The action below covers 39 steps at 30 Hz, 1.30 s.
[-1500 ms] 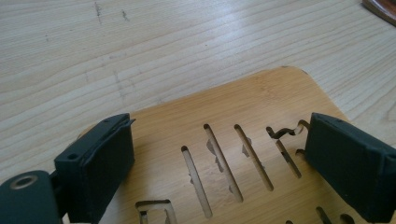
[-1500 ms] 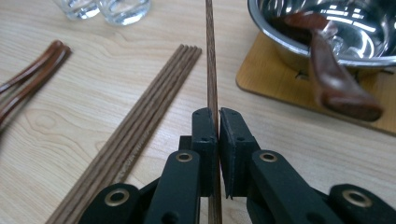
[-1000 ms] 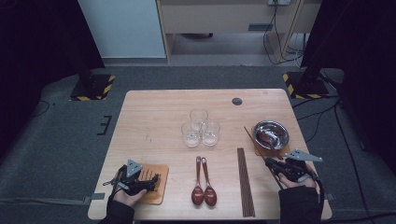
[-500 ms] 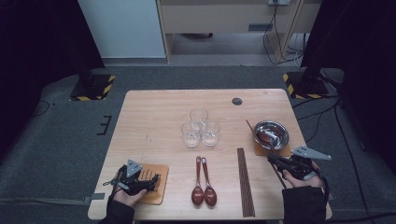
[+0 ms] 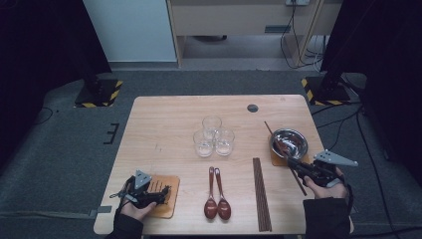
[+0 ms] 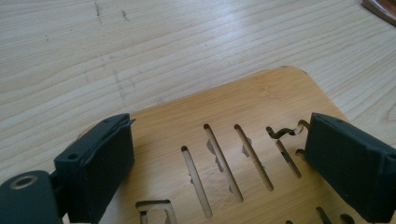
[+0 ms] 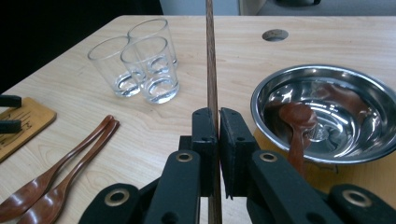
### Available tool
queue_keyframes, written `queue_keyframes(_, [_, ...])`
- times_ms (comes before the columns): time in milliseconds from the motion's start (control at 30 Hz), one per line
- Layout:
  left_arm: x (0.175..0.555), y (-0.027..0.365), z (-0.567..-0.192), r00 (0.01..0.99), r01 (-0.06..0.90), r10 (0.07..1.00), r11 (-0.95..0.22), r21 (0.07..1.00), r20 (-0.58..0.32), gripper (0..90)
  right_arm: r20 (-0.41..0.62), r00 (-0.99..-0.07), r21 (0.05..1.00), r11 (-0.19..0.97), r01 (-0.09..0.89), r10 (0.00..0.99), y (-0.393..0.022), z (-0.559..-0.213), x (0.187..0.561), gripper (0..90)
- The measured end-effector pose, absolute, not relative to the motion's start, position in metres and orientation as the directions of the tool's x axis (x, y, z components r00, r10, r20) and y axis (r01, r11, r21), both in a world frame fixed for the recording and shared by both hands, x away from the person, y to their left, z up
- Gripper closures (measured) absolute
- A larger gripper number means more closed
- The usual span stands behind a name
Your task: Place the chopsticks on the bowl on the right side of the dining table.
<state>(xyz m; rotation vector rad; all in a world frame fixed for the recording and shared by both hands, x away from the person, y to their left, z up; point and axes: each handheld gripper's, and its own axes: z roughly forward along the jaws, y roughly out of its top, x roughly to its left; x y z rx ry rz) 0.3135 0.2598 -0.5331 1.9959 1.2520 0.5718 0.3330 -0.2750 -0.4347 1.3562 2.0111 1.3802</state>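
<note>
The right gripper has its black fingers squeezed tight on a single dark wooden chopstick — the stick runs straight up between them in the right gripper view, and in the high view it slants across the front edge of the shiny round steel bowl at the right side of the pale wooden counter. Inside that bowl lies a reddish-brown wooden spoon. Over on the left, the left gripper rests on a slotted bamboo coaster at the near left corner, fingers spread wide with nothing between them but the coaster's surface. Mid-counter: three clear glass tumblers bunched together, two more brown spoons side by side near the front edge, and a bundle of dark chopsticks just right of them.
</note>
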Motion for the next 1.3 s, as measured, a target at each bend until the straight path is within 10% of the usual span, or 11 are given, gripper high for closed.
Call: queue_keyframes(1300, [0.313, 0.260, -0.533, 0.435, 0.591, 0.901, -0.286, 0.755, 0.001, 7.2, 0.190, -0.435, 0.880, 0.044, 0.473, 0.880, -0.309, -0.424, 0.385, 85.3])
